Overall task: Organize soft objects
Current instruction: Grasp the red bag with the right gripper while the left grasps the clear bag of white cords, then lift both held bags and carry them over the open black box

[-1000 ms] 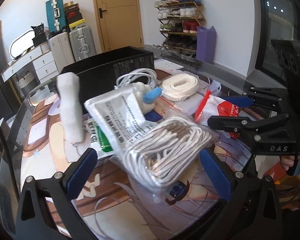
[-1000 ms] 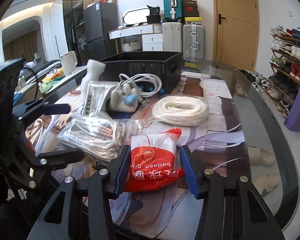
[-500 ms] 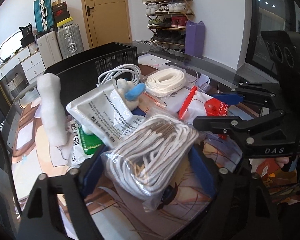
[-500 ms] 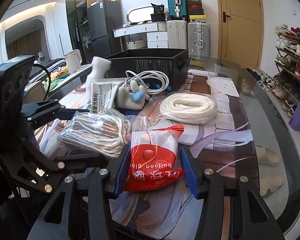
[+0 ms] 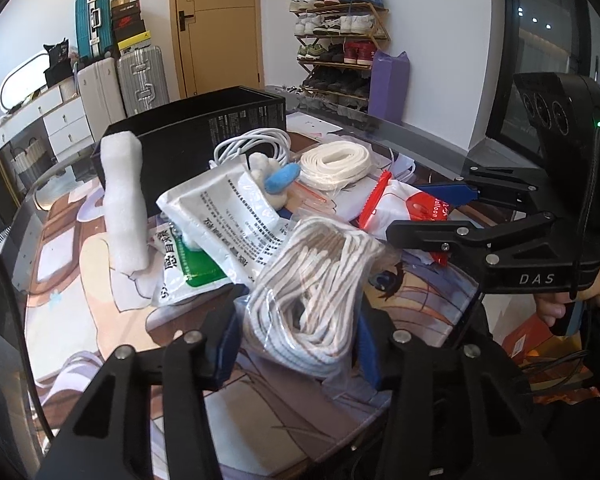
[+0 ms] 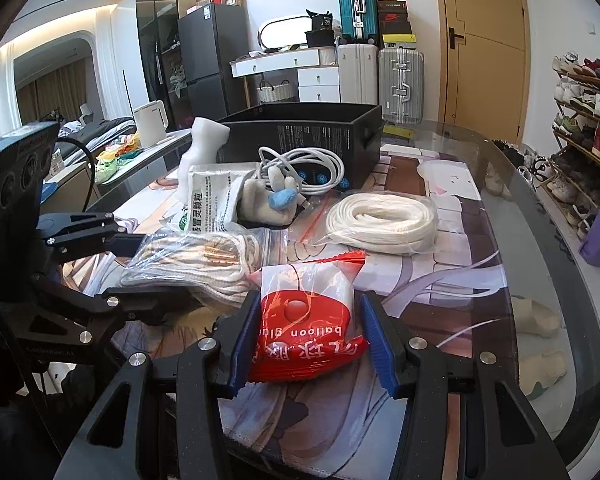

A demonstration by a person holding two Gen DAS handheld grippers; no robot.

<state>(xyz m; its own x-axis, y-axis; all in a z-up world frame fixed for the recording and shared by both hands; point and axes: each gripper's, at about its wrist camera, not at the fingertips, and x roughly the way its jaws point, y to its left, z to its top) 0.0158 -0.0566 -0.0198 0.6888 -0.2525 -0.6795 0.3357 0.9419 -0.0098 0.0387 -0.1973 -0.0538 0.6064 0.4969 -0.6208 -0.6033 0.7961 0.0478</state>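
While its blue-padded jaws are closing, the left gripper (image 5: 298, 340) has a clear plastic bag of coiled white cord (image 5: 312, 280) between them in the left wrist view, and both pads press into the bag's near end, bunching it. That bag lies on a printed desk mat (image 5: 100, 320) and leans against a white foil pouch with black print (image 5: 228, 216), which overlaps a white-and-green sachet (image 5: 188, 264). To the left a white foam block (image 5: 122, 204) stands upright. Behind the pouches sit a small grey plush with a blue part (image 5: 274, 180), a coiled white cable (image 5: 256, 146), a flat roll of white strap in clear wrap (image 5: 336, 164) and an open black cardboard box (image 5: 204, 136). At the right, the right gripper (image 5: 432, 210) reaches in from the side over a red-and-white plastic packet (image 5: 404, 208).

Seen from the right wrist camera, the right gripper (image 6: 308, 336) has the red-and-white plastic packet (image 6: 304, 324), printed "balloon", between its blue pads; both pads touch the packet's sides, a light pinch with the jaws only partly drawn in. Just left of it lies the bag of coiled white cord (image 6: 196, 256), with the left gripper (image 6: 140, 268) on it. Beyond them are the strap roll (image 6: 384, 220), the plush (image 6: 272, 200), the cable (image 6: 308, 168), the foil pouch (image 6: 212, 196), the foam block (image 6: 204, 140) and the black box (image 6: 300, 132), all on the mat (image 6: 440, 280) over a glass table (image 6: 540, 240).
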